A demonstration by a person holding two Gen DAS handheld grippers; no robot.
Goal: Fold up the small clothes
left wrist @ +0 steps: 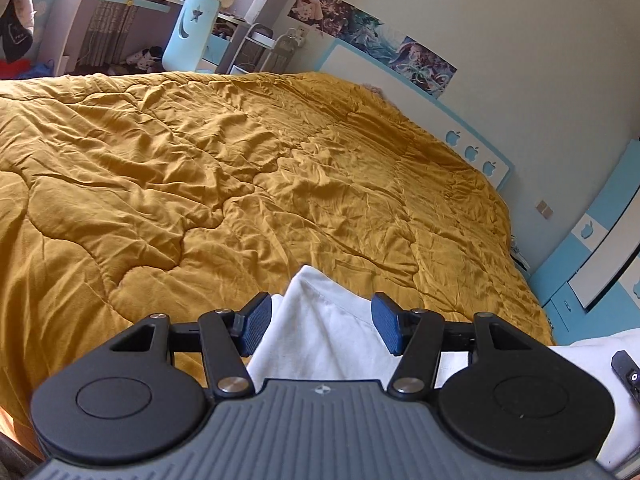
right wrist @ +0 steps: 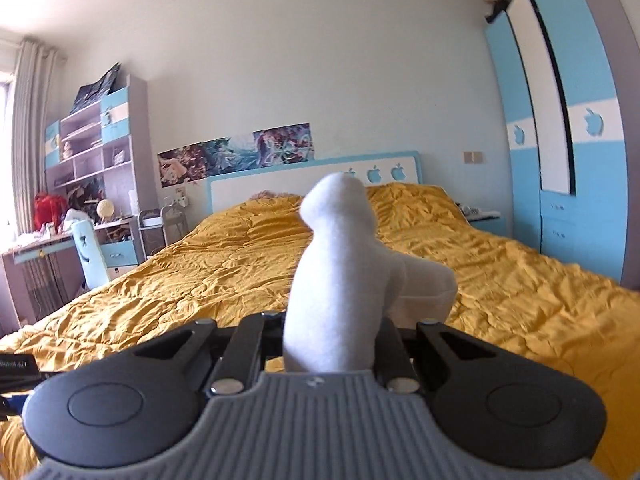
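A white garment lies on the mustard-yellow quilt at the bed's near edge. My left gripper is open, its blue pads on either side of a raised fold of the garment, not closed on it. My right gripper is shut on a bunched part of the white garment, which stands up in front of the camera and hides the fingertips. The right gripper's body shows at the left wrist view's right edge.
The quilt covers the whole bed. A blue-and-white headboard stands at the far end. A blue wardrobe is on the right. A desk, shelves and a light-blue chair are on the left.
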